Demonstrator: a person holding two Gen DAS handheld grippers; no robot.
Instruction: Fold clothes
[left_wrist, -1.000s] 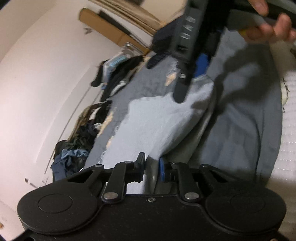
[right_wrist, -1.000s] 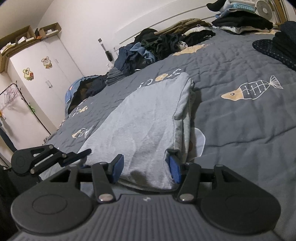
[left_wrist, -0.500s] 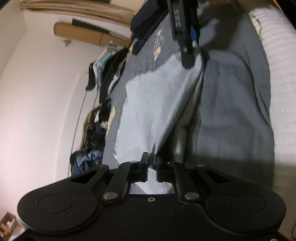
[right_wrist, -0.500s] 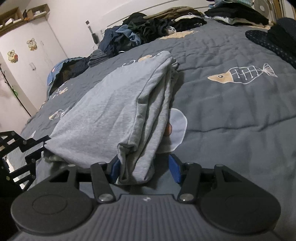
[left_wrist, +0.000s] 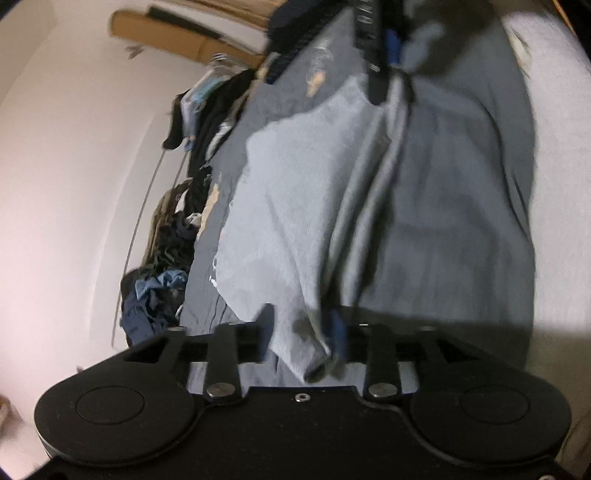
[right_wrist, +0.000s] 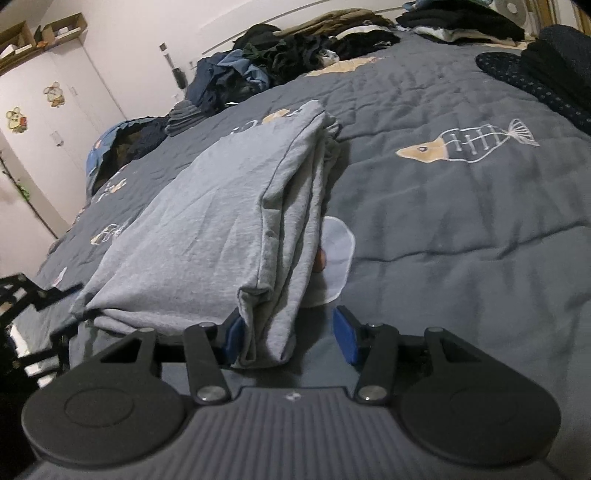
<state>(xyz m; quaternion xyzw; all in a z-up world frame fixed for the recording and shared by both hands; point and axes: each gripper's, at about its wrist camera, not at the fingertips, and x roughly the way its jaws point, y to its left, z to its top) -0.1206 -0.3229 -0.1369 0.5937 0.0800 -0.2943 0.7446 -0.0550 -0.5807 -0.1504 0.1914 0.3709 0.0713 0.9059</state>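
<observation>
Left tongs (left_wrist: 301, 328), clamped shut half a second ago, now gape around the grey garment's (right_wrist: 221, 229) corner; right tongs (right_wrist: 288, 338) stand wide, the folded bundle released onto the bed (right_wrist: 461, 221).

left gripper (left_wrist: 303, 332) parted, right gripper (right_wrist: 291, 338) — wide apart

One folded light-grey cotton garment (right_wrist: 221, 221) lies near on one dark-grey quilted bedspread (right_wrist: 461, 229). One full fish-skeleton print (right_wrist: 469, 146) shows at right. Two mouse stickers (right_wrist: 16, 119) mark the far-left white wardrobe. Two black two-finger grippers (right_wrist: 286, 338) appear.
</observation>
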